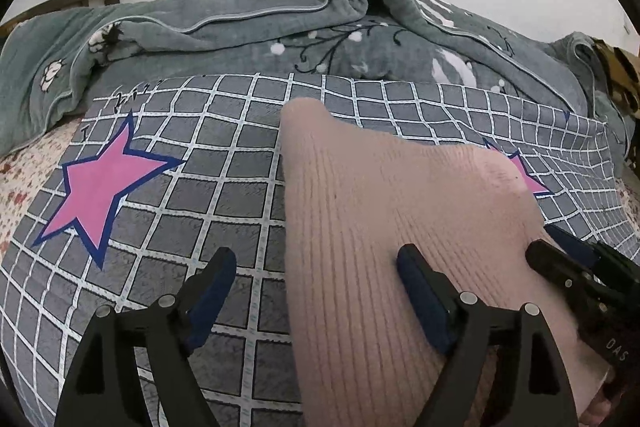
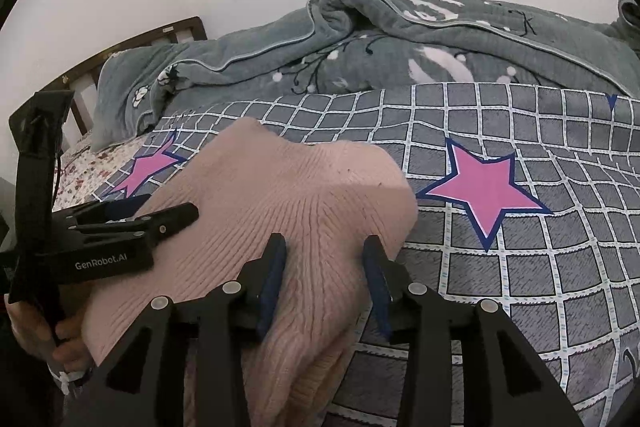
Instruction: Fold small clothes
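A pink ribbed knit garment (image 1: 400, 211) lies on a grey checked bedspread (image 1: 192, 187) with pink stars. My left gripper (image 1: 316, 259) is open, its jaws wide apart over the garment's left edge, right finger on the knit. My right gripper (image 2: 326, 251) is open, both fingers resting over the garment's (image 2: 288, 195) right part with a fold of knit between them. In the left wrist view the right gripper (image 1: 560, 251) shows at the garment's right edge. In the right wrist view the left gripper (image 2: 160, 215) shows at its left edge.
A rumpled grey-green blanket (image 1: 280, 23) with flower prints lies bunched at the back of the bed. A dark wooden headboard (image 2: 160, 35) stands at the back left. A floral sheet (image 1: 24, 171) shows at the left edge.
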{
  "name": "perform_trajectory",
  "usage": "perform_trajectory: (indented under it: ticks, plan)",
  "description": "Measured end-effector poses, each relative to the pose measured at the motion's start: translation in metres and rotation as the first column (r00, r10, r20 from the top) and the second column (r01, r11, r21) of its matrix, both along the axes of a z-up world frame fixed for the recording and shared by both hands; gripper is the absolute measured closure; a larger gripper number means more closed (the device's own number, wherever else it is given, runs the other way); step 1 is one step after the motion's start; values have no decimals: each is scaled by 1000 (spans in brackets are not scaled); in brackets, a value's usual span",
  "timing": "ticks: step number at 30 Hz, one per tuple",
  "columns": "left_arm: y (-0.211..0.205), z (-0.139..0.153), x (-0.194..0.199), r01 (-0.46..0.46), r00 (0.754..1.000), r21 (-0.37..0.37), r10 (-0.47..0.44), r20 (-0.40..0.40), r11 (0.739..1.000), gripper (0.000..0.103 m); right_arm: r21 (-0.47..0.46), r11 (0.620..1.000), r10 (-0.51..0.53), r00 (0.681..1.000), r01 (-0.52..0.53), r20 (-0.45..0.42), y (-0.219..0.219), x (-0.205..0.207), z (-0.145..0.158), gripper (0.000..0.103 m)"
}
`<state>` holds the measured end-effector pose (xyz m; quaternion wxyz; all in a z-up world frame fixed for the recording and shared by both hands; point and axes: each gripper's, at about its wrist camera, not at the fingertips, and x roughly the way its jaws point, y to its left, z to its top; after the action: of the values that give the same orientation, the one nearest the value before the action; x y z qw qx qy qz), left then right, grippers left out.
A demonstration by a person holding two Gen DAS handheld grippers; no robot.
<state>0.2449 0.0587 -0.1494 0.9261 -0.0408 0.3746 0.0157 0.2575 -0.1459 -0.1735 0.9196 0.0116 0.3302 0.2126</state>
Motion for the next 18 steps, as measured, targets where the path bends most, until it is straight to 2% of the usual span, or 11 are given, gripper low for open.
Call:
perform_trajectory:
  ticks: [18]
  plan:
    - [-1, -6, -7, -18, 998, 28, 16, 67, 999, 16, -18, 1000, 8, 1000, -8, 8, 3, 0, -1, 61]
